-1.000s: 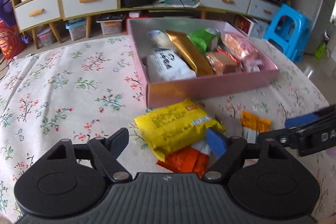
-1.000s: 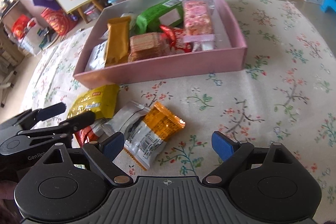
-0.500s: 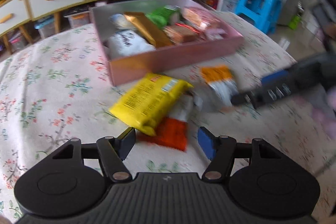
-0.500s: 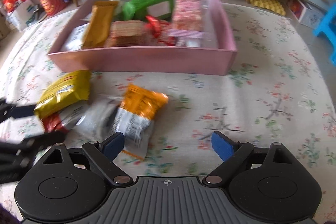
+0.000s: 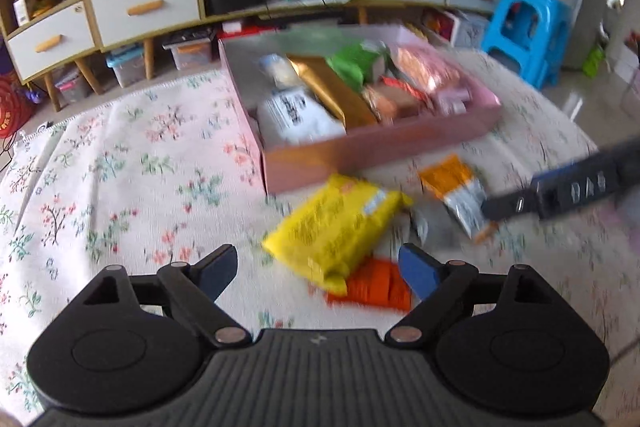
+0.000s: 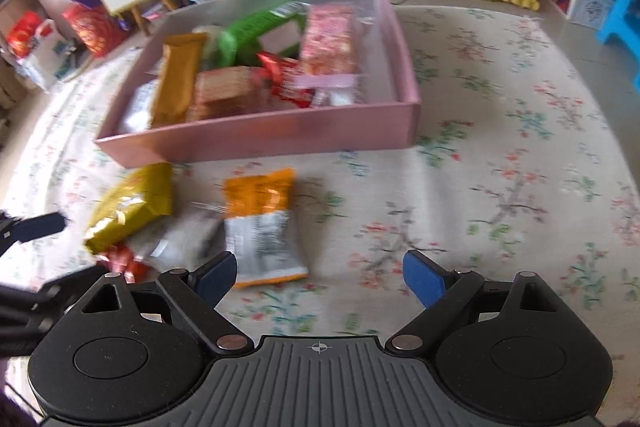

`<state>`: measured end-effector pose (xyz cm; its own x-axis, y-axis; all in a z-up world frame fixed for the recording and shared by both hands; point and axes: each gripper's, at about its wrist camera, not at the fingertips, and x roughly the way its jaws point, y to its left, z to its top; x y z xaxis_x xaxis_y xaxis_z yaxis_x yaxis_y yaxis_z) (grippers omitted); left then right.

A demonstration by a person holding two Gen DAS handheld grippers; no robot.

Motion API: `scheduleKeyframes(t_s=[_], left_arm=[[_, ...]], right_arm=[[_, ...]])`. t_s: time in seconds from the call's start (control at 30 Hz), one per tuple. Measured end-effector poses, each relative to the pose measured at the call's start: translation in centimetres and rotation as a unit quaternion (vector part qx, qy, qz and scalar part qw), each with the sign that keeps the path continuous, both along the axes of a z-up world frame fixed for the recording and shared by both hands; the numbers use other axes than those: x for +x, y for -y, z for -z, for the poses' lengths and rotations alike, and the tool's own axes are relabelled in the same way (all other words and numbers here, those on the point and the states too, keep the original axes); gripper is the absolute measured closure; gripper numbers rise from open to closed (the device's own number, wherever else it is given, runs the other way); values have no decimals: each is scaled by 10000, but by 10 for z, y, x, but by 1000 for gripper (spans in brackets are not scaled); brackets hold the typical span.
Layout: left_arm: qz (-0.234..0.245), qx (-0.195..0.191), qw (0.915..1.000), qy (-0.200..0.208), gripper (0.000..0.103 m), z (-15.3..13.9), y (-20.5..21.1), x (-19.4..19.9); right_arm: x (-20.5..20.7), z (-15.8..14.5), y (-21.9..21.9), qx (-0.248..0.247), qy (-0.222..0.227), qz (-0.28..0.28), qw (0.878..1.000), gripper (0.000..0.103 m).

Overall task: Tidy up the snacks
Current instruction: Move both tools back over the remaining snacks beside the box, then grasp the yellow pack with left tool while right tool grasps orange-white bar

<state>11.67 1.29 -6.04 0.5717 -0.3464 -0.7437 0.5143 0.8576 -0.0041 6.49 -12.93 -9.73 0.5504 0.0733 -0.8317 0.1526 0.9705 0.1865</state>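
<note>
Snacks are split between two places: four loose packets lie on the floral tablecloth (image 6: 500,163) of the table, and the rest are packed in the pink box (image 6: 256,139) at the upper centre of both views. The loose ones are counted as one yellow packet (image 5: 336,227), one orange packet (image 5: 376,285) partly under it, one silver packet (image 6: 188,243), and one orange-and-silver packet (image 6: 260,223); all four are bunched just below the box's near wall. Inside the box about seven packs are seen, blurred. A wide bare strip of cloth is left at the right of the right wrist view, up to the table's rounded edge. The left gripper (image 5: 316,267) is held with its jaws spread, having just been opening, the yellow packet's lower end lying between them unpressed. The right gripper (image 6: 320,275) is spread wide over the orange-and-silver packet, nothing pinched.
</note>
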Motion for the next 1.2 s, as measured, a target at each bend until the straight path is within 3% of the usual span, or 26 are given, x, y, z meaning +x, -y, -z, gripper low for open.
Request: scheduleKeyframes(t_s=[0.13, 0.3, 0.43, 0.57, 0.77, 0.93, 1.2], left_arm=[[-141, -51, 9998, 128, 22, 2, 8, 9], [-15, -16, 10000, -59, 34, 11, 19, 14], [33, 239, 9997, -14, 34, 15, 23, 9], [30, 197, 9997, -127, 44, 12, 23, 8], [-35, 233, 9994, -264, 50, 10, 27, 4], [-186, 247, 9989, -348, 53, 9, 31, 3], [-633, 13, 9958, -661, 56, 6, 31, 5]], right_arm=[[7, 6, -9, 21, 54, -63, 10000, 11], [12, 10, -18, -252, 108, -82, 9996, 14], [14, 12, -19, -603, 168, -73, 9980, 23], [13, 10, -10, -541, 216, 29, 9983, 40], [11, 10, -13, -527, 363, -193, 9978, 61], [12, 8, -14, -478, 322, -167, 9982, 62], [11, 5, 1, -75, 65, 333, 9994, 64]])
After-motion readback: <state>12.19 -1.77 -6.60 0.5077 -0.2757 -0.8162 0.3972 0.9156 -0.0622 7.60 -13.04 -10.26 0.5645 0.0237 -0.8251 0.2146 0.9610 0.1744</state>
